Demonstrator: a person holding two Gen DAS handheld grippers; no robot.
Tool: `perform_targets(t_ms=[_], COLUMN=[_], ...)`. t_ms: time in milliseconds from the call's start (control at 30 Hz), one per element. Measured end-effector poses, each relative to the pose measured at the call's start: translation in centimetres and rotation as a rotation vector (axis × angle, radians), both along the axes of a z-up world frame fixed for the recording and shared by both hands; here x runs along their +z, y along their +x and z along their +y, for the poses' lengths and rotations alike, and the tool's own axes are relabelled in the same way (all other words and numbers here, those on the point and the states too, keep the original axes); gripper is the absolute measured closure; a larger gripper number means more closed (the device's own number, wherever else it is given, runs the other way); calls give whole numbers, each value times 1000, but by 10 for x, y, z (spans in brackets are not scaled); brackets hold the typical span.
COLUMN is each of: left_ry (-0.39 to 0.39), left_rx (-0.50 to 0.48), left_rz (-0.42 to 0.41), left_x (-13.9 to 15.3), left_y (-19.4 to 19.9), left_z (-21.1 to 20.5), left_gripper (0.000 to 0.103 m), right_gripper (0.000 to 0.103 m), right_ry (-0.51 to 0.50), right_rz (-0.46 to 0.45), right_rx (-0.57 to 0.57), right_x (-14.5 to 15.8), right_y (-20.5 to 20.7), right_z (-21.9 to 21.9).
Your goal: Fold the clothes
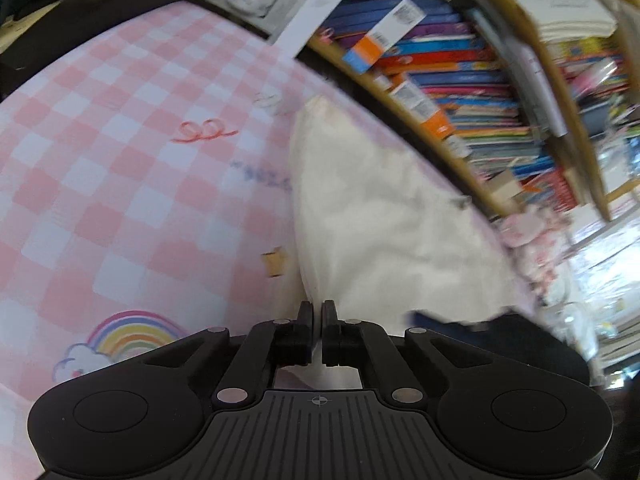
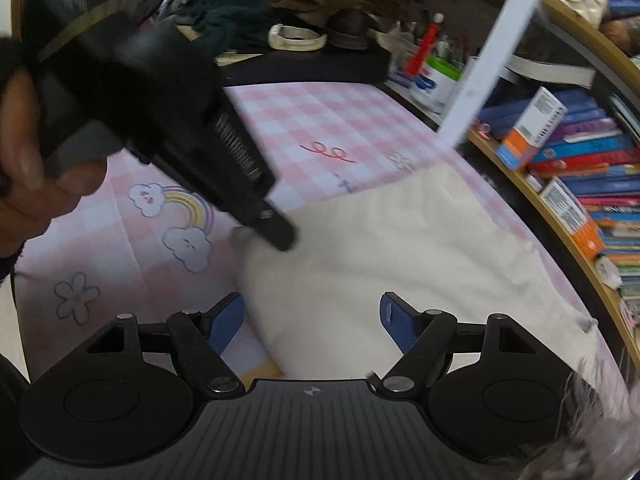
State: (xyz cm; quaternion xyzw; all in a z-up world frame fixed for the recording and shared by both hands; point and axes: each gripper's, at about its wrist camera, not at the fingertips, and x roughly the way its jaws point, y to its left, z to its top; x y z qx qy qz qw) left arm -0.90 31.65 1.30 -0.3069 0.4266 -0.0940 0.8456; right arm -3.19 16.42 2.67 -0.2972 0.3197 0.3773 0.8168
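On the left lies a pink-and-white checked bedsheet [image 2: 340, 128] printed with a pastel rainbow and clouds [image 2: 180, 216]. Above it in the right wrist view, a person's hand [image 2: 28, 176] holds the black left gripper [image 1: 317, 312], whose tip comes down on the near-left corner of a cream, soft fabric garment [image 2: 380, 248]. In its own view that gripper's jaws are clenched on a pinch of the cream cloth (the fabric runs up between the black fingers). The garment is spread flat across the right half of the sheet. The right gripper [image 2: 312, 316], with blue pads [image 2: 400, 328], hovers over the garment's near edge, jaws released and holding nothing. Furthest right stands a wooden bookshelf [image 2: 568, 184] packed with colourful books.
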Motion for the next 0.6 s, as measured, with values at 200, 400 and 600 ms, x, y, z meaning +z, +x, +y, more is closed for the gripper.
perform_targets(t_ms=[200,400,600], left_ry=[-3,-5,-145], left_rx=[-32,-30,67], left_rz=[1,-8,33], left_x=[5,11,-3], left_y=[7,7,6], left_z=[-8,-5,27], left_gripper=[100,69,19], right_gripper=[45,96,98], right_ry=[-16,16,147], right_rz=[8,58,113], right_rx=[33,-8,-133], right_x=[-10,-11,8], right_y=[5,18,29], right_z=[13,5,-21])
